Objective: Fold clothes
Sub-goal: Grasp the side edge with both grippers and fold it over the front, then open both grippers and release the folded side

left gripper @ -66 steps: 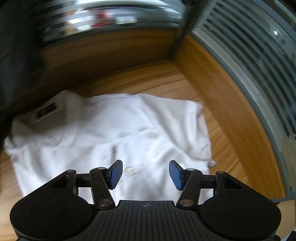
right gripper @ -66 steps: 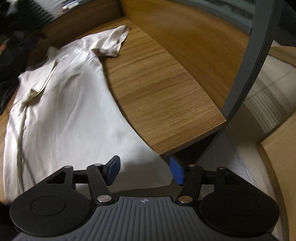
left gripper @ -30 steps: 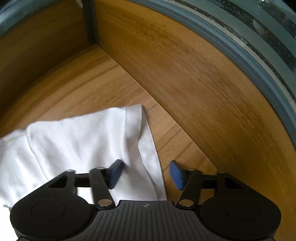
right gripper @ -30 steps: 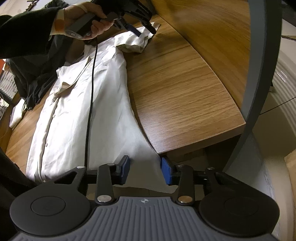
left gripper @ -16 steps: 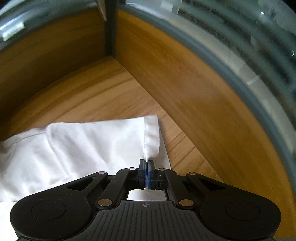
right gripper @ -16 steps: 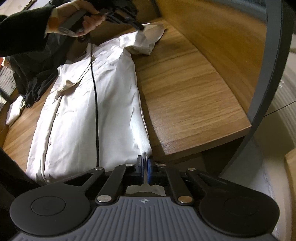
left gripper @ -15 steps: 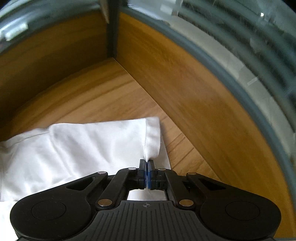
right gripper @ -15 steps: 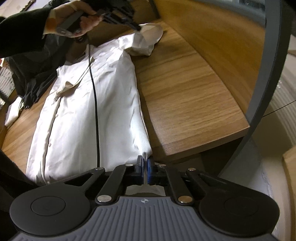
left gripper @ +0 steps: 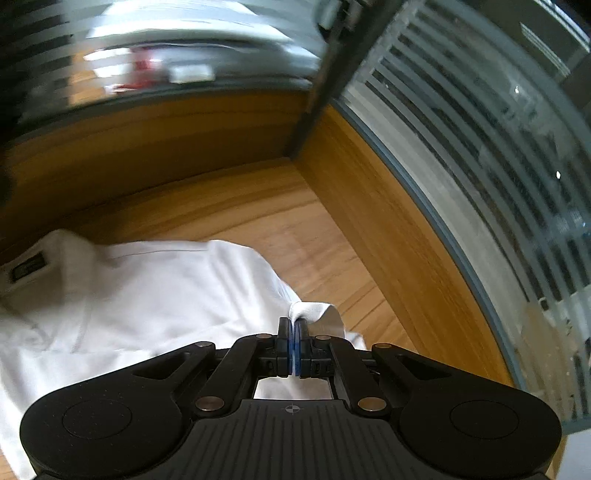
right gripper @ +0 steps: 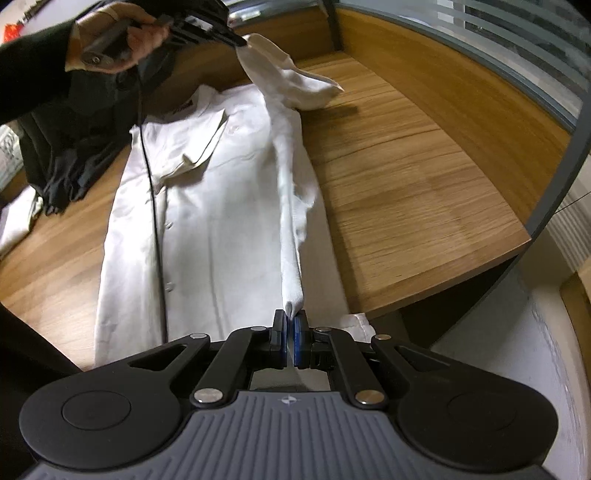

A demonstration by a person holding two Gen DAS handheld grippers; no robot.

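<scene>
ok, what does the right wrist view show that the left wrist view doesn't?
Only the right wrist view: the whole white shirt laid along the table, its raised side edge stretched between both grippers, the hand holding the left gripper, a dark garment, and the right gripper shut on the hem.

Only the left wrist view: the striped glass partition and the left gripper's fingers up close, pinching the sleeve.

Both: the shirt, its collar label, the table.

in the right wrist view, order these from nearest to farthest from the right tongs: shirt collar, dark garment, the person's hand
1. shirt collar, up the shirt, left of centre.
2. dark garment, on the table's left side, past the collar.
3. person's hand, top left, farthest from the right tongs.
</scene>
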